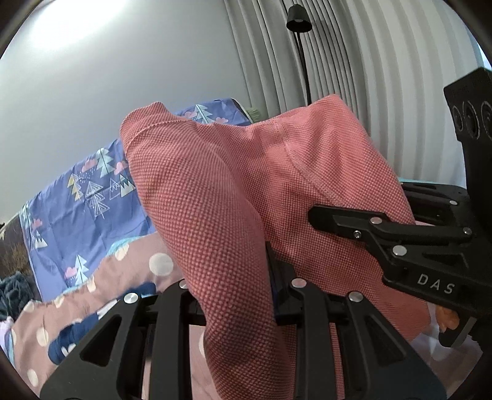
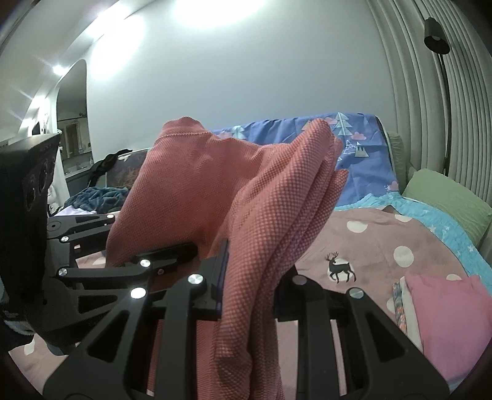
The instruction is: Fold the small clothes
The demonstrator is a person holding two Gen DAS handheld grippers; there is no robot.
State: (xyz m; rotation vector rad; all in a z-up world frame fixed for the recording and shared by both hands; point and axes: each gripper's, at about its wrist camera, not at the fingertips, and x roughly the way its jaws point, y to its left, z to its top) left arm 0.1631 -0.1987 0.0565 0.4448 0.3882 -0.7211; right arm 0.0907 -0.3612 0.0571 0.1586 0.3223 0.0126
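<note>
A coral-red knit garment (image 1: 215, 190) is held up above the bed between both grippers. My left gripper (image 1: 236, 289) is shut on one bunched edge of it. My right gripper (image 2: 249, 277) is shut on another bunched edge of the garment (image 2: 270, 209). The right gripper also shows at the right of the left wrist view (image 1: 384, 234), and the left gripper at the left of the right wrist view (image 2: 147, 261). The two grippers are close together. The cloth hangs down below both and hides the fingertips.
A pink dotted blanket (image 2: 369, 246) with a deer covers the bed. A stack of folded clothes topped in pink (image 2: 442, 307) lies at its right. A blue tree-print sheet (image 1: 86, 197) hangs behind. A green pillow (image 2: 446, 197), grey curtains and a black lamp (image 1: 298, 18) stand at the right.
</note>
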